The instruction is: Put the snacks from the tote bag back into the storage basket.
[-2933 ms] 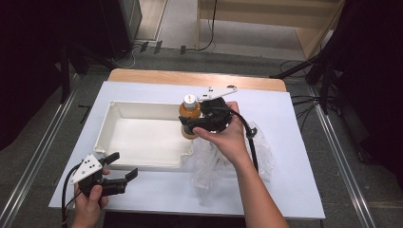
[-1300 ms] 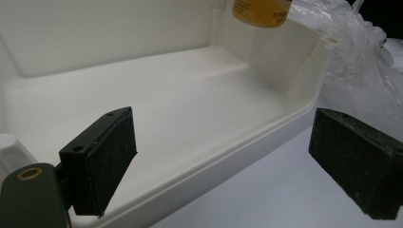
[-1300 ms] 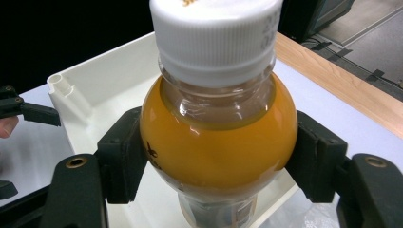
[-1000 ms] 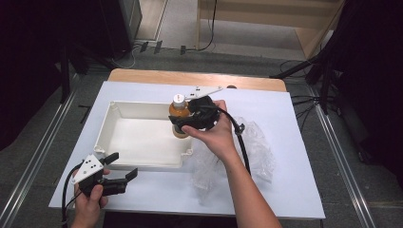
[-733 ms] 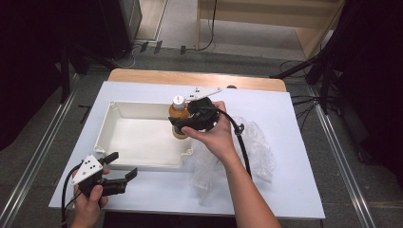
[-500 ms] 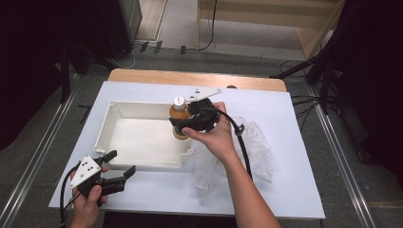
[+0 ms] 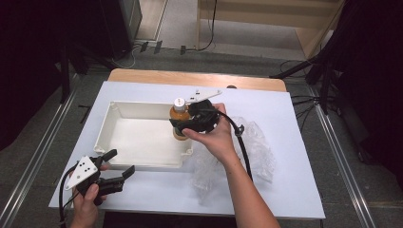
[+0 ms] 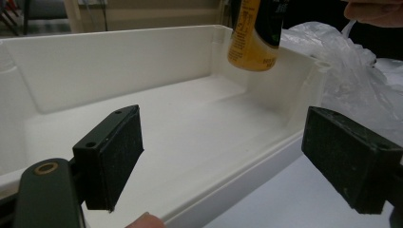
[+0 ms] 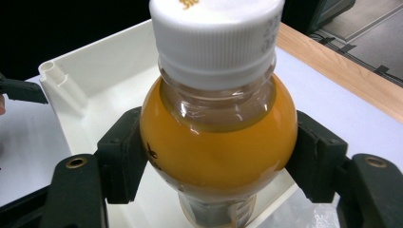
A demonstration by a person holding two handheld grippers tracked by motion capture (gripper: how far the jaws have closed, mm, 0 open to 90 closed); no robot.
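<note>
1. Worktop point(image 7: 294, 190): white sheet over a wooden top.
2. White plastic tray point(image 7: 138, 140) sits left of centre; crumpled clear plastic bag point(image 7: 256, 152) lies just beside its right end.
3. Right hand-held gripper point(image 7: 183, 124) clenched on an orange drink bottle point(image 7: 179, 116), white cap up, held upright above the tray's right end.
4. Left hand-held gripper point(image 7: 121, 164) released, jaws apart and empty, at the tray's near wall.
</note>
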